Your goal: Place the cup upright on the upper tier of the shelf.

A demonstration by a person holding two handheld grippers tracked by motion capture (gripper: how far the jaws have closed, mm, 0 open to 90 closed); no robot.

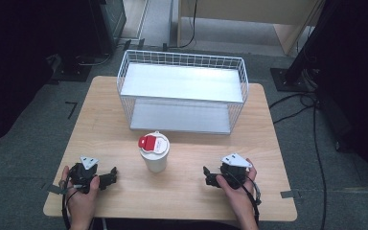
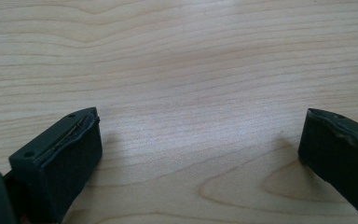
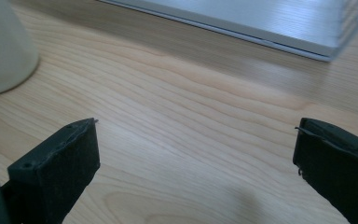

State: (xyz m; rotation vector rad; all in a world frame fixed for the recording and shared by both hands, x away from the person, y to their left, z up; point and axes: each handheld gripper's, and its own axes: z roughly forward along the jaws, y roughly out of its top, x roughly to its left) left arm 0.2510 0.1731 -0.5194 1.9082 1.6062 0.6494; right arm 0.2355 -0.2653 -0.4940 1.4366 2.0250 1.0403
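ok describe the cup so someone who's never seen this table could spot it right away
Start at the white wire basket standing at the far half of the wooden table. Just in front of it, near the table's middle, between the person's two hands, stands the cup. It is a white upright tumbler with a red flap on its lid, the only red thing on the table.

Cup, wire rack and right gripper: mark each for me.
Cup (image 1: 155, 160): high view, white side wall below the red lid.
Wire rack (image 1: 182, 58): high view, back top rim.
Right gripper (image 1: 207, 176): high view, between its jaws.
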